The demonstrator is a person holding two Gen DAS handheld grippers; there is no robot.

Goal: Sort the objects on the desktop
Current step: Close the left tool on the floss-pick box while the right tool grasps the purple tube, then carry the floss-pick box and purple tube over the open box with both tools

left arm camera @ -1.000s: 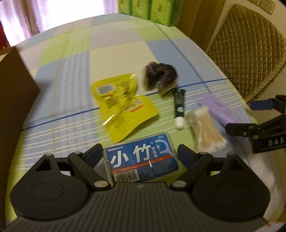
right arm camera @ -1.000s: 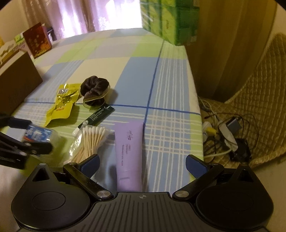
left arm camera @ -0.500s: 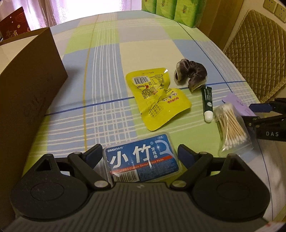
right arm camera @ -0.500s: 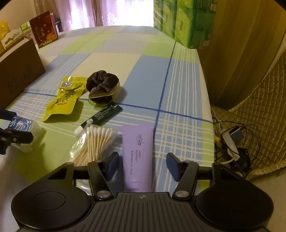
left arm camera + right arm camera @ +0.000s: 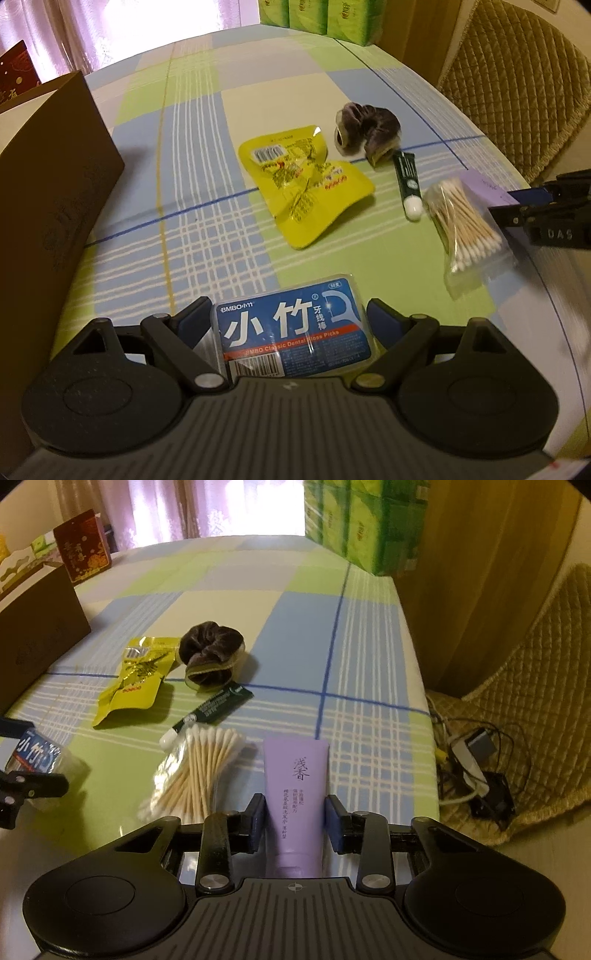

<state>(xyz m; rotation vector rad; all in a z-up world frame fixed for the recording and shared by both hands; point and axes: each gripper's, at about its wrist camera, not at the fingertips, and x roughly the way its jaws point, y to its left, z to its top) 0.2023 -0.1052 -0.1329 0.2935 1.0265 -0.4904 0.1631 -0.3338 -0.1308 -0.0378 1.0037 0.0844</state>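
My left gripper (image 5: 290, 317) is shut on a blue dental floss pick box (image 5: 291, 328), held low over the checked tablecloth. The right gripper (image 5: 295, 812) has its pads against both sides of a purple tube (image 5: 295, 771) that lies on the cloth. Between the two grippers lie a bag of cotton swabs (image 5: 461, 225), a small dark green tube (image 5: 406, 177), a yellow snack packet (image 5: 306, 188) and a dark velvet scrunchie (image 5: 365, 129). In the left wrist view the right gripper (image 5: 517, 205) shows at the right edge. A tall brown cardboard box (image 5: 48, 184) stands on the left.
Green tissue packs (image 5: 362, 520) stand at the table's far end, with a red box (image 5: 83, 550) at the far left. A quilted chair (image 5: 535, 664) and a tangle of cables (image 5: 476, 768) lie off the table's right edge.
The right gripper's fingers have narrowed from wide apart to touching the purple tube. My left gripper, still holding the floss box, has swung left, bringing the brown box further into view.
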